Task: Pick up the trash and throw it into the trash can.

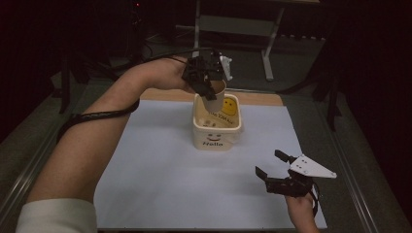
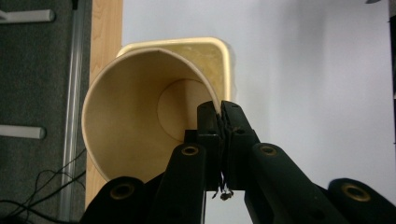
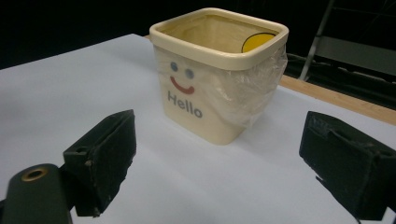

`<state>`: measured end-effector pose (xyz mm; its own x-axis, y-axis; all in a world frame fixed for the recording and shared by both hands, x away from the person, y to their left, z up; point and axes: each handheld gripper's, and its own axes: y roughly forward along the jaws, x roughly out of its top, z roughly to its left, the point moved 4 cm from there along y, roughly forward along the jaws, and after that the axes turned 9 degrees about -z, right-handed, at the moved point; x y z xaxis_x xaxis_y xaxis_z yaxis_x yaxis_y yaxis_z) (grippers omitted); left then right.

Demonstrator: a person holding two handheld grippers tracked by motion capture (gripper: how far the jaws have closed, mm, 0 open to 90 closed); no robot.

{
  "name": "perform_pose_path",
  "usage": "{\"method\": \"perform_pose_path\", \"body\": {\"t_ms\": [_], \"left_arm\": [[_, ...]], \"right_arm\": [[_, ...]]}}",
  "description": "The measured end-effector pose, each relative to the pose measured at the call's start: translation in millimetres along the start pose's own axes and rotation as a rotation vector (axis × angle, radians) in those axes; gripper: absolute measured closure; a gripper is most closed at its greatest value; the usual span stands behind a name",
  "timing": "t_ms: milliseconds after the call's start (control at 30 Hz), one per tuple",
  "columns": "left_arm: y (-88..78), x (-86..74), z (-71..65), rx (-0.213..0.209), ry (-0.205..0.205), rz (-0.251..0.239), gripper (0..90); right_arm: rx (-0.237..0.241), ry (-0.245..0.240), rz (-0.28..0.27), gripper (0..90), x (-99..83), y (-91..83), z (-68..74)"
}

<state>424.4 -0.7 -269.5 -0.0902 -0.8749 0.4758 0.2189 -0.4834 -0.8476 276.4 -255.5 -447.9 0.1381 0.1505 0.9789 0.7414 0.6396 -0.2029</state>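
A brown paper cup (image 1: 219, 92) hangs tilted over the far rim of a cream square bin (image 1: 214, 140) that bears a smiley and the word "Hello". My left gripper (image 1: 210, 92) is shut on the cup's rim. In the left gripper view the jaws pinch the wall of the cup (image 2: 135, 116), my left gripper (image 2: 219, 112) sits at its edge, and the bin (image 2: 223, 49) lies beneath. My right gripper (image 1: 269, 162) rests low at the near right, open with nothing between its jaws. In the right gripper view my right gripper (image 3: 219, 126) faces the bin (image 3: 205, 93).
A white sheet (image 1: 160, 165) covers the table, and a wooden edge (image 1: 257, 98) shows behind it. A clear plastic liner (image 3: 261, 88) drapes over the bin's side. A yellow smiley disc (image 1: 229, 107) sits inside the bin. Metal frame legs (image 1: 267, 53) stand in the dark beyond.
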Motion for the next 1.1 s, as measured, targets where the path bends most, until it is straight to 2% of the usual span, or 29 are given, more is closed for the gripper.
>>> {"method": "perform_pose_path", "body": {"t_ms": [167,300,333,367,400,467,533,600,800,933,1100], "left_arm": [[5.6,3.7,11.1,0.011,-0.02,0.003,88.6],[9.5,4.6,17.5,0.032,0.011,0.013,88.5],[10.2,4.7,18.9,0.027,0.007,0.007,88.3],[10.5,5.0,21.0,0.034,0.0,-0.003,86.3],[10.1,5.5,22.8,0.037,-0.025,-0.013,77.6],[9.2,5.5,23.7,0.025,-0.057,-0.024,67.6],[7.6,5.4,22.1,0.011,-0.077,-0.036,62.8],[5.7,4.3,20.0,0.013,-0.079,-0.039,58.4],[-1.6,-2.4,11.9,0.016,-0.089,-0.058,54.3],[-6.4,-10.8,3.7,0.016,-0.096,-0.071,50.3],[-16.6,-26.3,-4.0,0.014,-0.128,-0.092,45.3]], "right_arm": [[-0.002,0.001,0.004,10.9,-0.6,0.2,-0.5],[0.001,0.004,0.009,10.9,-1.3,0.6,-0.6],[0.002,0.004,0.01,10.9,-1.5,0.8,-0.7],[0.002,0.005,0.012,10.9,-1.6,0.9,-0.7],[0.003,0.005,0.012,10.9,-1.6,1.0,-0.7],[0.004,0.004,0.013,10.9,-1.5,0.9,-0.7],[0.005,0.006,0.012,10.9,-1.6,0.9,-0.8],[0.005,0.007,0.015,10.9,-1.8,1.1,-0.9],[0.006,0.006,0.016,10.9,-1.5,1.5,0.1],[0.006,0.005,0.019,10.9,-2.1,2.3,0.1],[0.007,0.004,0.023,10.9,-1.8,2.4,0.8]]}}
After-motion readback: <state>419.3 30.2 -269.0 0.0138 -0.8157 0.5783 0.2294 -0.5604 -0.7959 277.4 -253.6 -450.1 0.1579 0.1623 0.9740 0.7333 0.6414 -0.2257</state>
